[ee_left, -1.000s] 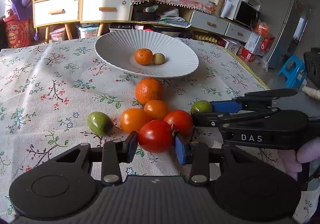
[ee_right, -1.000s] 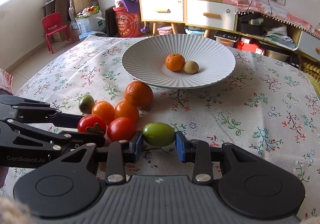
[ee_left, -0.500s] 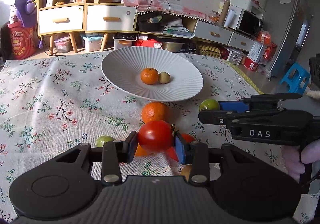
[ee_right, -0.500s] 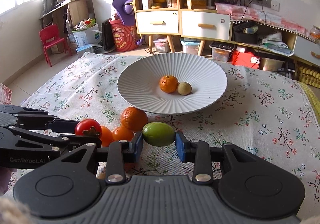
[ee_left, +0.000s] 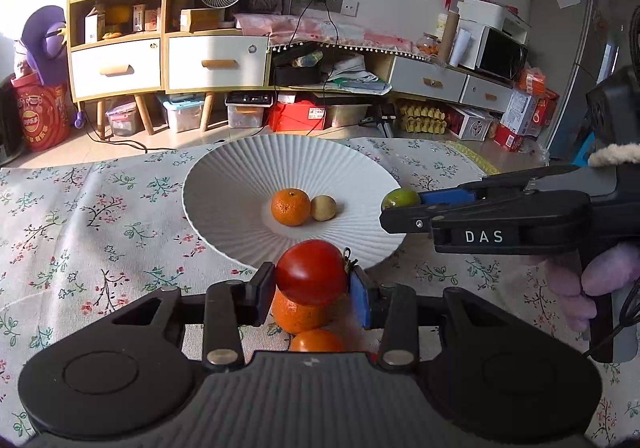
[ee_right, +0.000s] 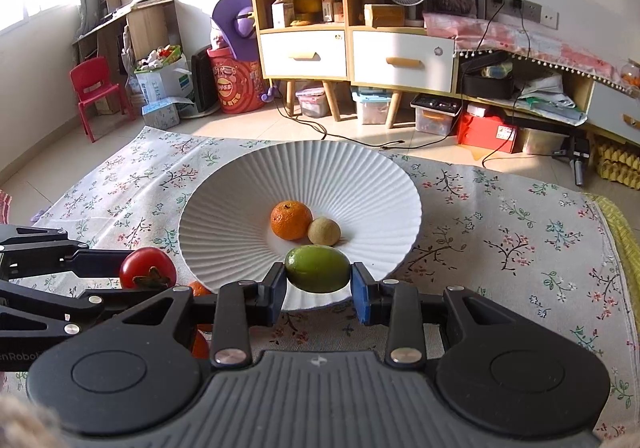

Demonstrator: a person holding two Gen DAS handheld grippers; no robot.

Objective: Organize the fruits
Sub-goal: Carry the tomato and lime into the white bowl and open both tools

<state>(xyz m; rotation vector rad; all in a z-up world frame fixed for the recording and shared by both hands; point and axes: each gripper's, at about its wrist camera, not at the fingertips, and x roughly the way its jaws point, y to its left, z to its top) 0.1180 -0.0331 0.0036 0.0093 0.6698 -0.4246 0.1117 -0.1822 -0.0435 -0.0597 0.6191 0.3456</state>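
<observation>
The left gripper (ee_left: 311,285) is raised level above the desk (ee_left: 100,232), its fingers clamped on a red tomato (ee_left: 311,273) at the near rim of the white plate (ee_left: 240,184). The right gripper (ee_right: 318,285) pinches a green fruit (ee_right: 317,268) over that rim. A mandarin (ee_right: 291,220) and a small tan fruit (ee_right: 324,231) lie touching at the plate's centre; 2 oranges (ee_left: 298,314) sit below the tomato.

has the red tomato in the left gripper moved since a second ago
Yes. The red tomato, clamped in the left gripper, was lifted off the tablecloth toward the white plate.
</observation>
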